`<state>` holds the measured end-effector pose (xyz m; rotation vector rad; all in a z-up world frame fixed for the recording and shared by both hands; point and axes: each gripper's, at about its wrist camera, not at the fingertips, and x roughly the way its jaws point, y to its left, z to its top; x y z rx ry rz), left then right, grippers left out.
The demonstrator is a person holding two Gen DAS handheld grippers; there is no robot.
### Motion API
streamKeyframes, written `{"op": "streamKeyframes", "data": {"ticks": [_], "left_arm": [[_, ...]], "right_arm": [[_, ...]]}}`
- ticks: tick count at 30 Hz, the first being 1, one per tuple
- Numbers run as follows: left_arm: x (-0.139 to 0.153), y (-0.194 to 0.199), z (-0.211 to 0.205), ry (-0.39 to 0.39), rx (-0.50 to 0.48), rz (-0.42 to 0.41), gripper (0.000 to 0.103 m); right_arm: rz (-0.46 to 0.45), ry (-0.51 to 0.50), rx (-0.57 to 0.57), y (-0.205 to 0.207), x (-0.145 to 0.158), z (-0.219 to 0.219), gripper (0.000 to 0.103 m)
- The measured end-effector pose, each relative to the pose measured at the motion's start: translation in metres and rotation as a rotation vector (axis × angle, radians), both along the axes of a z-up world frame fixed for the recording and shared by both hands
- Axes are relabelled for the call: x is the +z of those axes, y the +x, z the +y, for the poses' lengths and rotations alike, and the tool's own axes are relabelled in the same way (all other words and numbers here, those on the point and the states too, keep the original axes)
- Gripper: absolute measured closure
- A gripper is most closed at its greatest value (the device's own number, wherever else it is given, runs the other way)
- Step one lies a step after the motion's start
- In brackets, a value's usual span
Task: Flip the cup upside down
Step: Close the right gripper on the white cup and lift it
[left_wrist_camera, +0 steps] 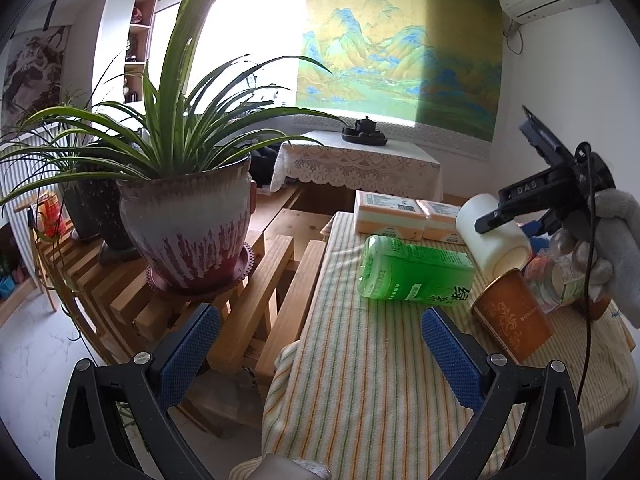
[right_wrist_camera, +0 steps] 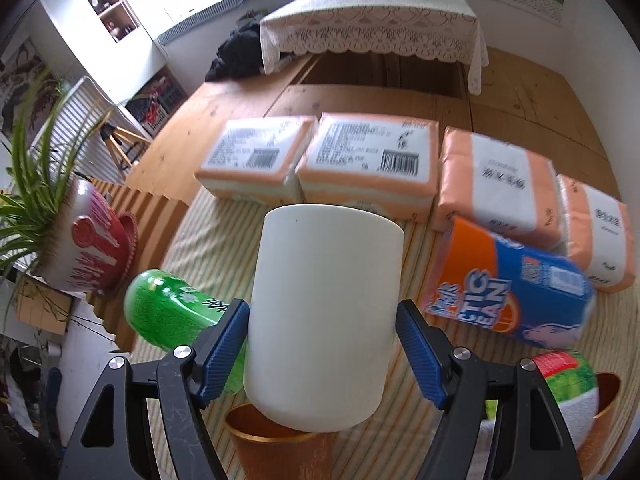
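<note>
A white cup (right_wrist_camera: 326, 312) is held between the blue pads of my right gripper (right_wrist_camera: 324, 344), lifted above the striped tablecloth (right_wrist_camera: 204, 240). In the left wrist view the cup (left_wrist_camera: 490, 236) hangs tilted, its open mouth pointing down and toward the camera, its base up. The right gripper (left_wrist_camera: 496, 220) is held by a gloved hand at the right. A brown paper cup (left_wrist_camera: 514, 314) lies just below the white cup's mouth. My left gripper (left_wrist_camera: 320, 344) is open and empty, low over the cloth's near left part.
A green bottle (left_wrist_camera: 416, 276) lies on its side on the cloth. Several orange tissue packs (right_wrist_camera: 368, 164) line the far edge. An orange-blue carton (right_wrist_camera: 508, 284) and a red-green can (right_wrist_camera: 568, 380) sit right. A potted plant (left_wrist_camera: 188, 228) stands on a wooden rack left.
</note>
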<state>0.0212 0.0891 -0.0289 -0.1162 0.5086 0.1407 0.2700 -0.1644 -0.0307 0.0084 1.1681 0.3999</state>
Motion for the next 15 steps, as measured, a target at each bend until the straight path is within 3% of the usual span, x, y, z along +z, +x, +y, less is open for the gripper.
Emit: {"op": "streamKeyframes", "data": {"ticks": [10, 15], "left_arm": [[0.015, -0.008, -0.029, 0.022, -0.070, -0.031, 0.001], [0.017, -0.010, -0.052, 0.026, -0.138, -0.032, 0.001]], "right_arm": [[-0.080, 0.075, -0.008, -0.072, 0.055, -0.045, 0.032], [-0.081, 0.100, -0.064, -0.128, 0.049, -0.078, 0.031]]}}
